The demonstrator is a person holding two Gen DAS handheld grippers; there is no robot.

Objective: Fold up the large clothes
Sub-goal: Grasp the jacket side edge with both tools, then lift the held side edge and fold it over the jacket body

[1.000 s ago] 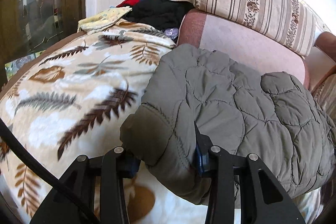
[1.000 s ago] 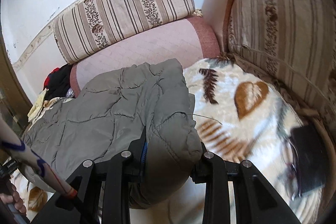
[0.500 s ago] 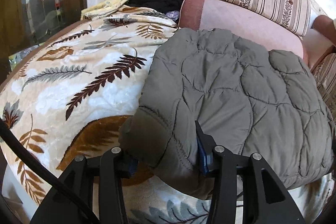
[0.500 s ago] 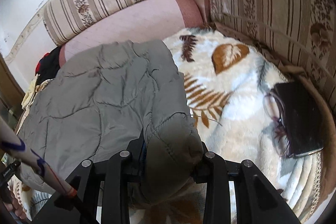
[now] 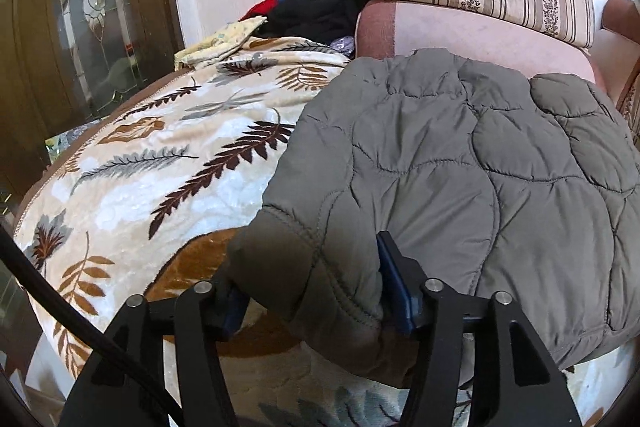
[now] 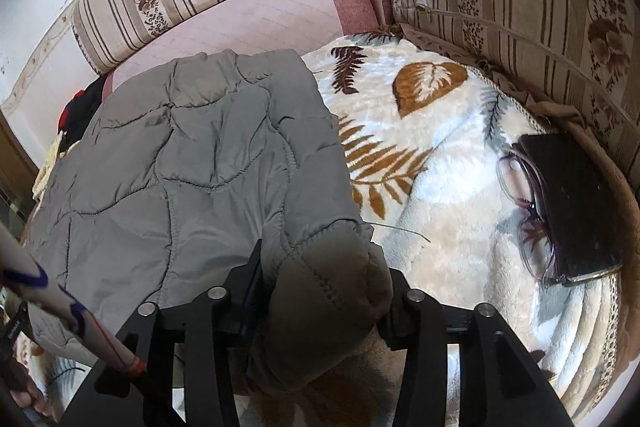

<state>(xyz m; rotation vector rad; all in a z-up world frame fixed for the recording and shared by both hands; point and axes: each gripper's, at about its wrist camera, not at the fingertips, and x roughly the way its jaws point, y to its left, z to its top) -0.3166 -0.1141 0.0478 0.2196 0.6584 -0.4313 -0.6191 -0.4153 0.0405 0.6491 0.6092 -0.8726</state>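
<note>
You had the grey quilted jacket [image 5: 460, 163] folded over on itself and laid flat on the leaf-print blanket [image 5: 152, 163], its far edge reaching the pink sofa seat [image 5: 472, 31]. That fold looked done; what was left, as I judge it, was to let go of the near corners, perhaps fold the bundle once more, and turn to the other clothes heaped at the far left [image 5: 316, 11].

Your left gripper [image 5: 312, 291] straddled the near left corner of the jacket, and your right gripper [image 6: 324, 291] straddled the near right corner. On both, the jaws had just been opening, with the padded fabric between them. The puffy cloth filled each gap, so I could not tell for certain whether the pads pressed on it or had come clear.

Against the earlier frames, the jacket had come down: a second before, it hung bunched and higher in front of the sofa back, and at this moment it lay spread and flatter on the blanket. The fingers stood wider apart than before. More of the blanket's near edge showed in the left view, and in the right view the dark phone [image 6: 568, 203] and the glasses [image 6: 524, 195] beside it sat larger.
</note>
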